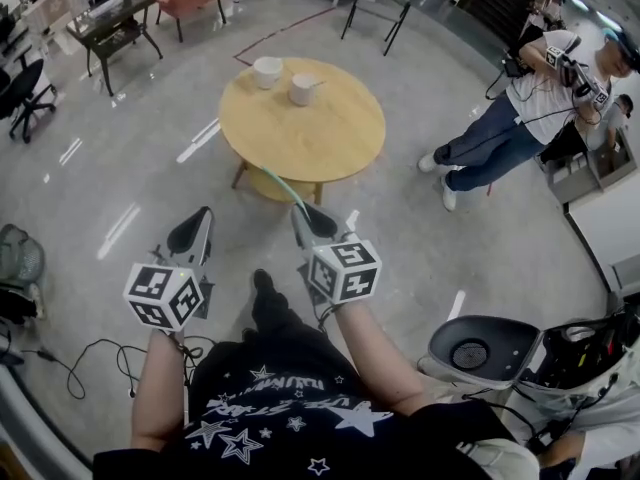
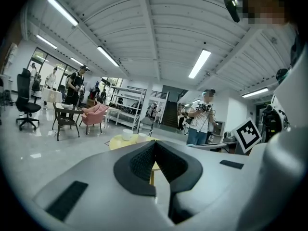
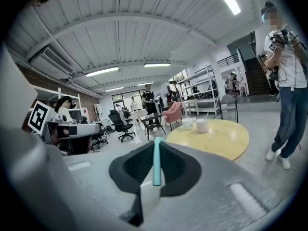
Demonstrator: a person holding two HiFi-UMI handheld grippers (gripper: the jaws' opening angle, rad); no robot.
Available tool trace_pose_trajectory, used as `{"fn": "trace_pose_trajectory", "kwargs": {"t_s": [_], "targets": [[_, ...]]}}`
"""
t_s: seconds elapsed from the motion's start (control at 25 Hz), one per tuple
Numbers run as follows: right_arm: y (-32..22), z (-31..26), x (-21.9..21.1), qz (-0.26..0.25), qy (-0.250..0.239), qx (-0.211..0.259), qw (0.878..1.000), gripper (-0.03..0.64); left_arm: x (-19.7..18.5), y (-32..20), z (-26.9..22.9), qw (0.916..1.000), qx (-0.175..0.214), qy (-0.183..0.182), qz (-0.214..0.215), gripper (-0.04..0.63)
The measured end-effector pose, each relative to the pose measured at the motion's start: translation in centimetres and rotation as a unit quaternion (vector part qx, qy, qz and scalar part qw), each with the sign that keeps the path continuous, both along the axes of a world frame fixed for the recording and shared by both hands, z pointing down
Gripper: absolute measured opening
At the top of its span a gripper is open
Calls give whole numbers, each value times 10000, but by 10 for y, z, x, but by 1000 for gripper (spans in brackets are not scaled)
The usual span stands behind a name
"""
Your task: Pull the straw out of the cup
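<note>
Teal straw (image 3: 157, 161), its near end hidden between the pads, sits pinched in the right gripper (image 1: 309, 217) off the table (image 1: 320, 138), whose far edge carries a bowl-like cup (image 1: 267, 71) and a second cup (image 1: 302, 90) holding a thin stick too small to identify, while the left gripper (image 2: 155, 149) is pressed together, empty.

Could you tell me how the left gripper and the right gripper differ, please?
The right gripper clamps a straw; the left gripper is shut on nothing. In the head view the left gripper angles rightward, the right gripper leftward. Both point towards the round table.
</note>
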State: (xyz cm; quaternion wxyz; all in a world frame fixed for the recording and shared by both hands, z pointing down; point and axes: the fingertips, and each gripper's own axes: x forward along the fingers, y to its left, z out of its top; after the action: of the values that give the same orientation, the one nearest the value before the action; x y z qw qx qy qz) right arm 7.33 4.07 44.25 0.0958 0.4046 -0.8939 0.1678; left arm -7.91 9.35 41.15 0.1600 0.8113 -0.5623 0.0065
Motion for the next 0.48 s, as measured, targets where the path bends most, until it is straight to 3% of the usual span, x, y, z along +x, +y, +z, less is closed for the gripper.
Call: {"fn": "trace_pose_trajectory", "kwargs": {"t_s": [0.28,0.48], "targets": [[-10,5,32,-66,7,24,10000,25,34,-7,4,10000,29,-37,1,6],[-22,0,30,-108,10,52,9999,25,31,-18,0,10000,56,-36,-21,6]]}}
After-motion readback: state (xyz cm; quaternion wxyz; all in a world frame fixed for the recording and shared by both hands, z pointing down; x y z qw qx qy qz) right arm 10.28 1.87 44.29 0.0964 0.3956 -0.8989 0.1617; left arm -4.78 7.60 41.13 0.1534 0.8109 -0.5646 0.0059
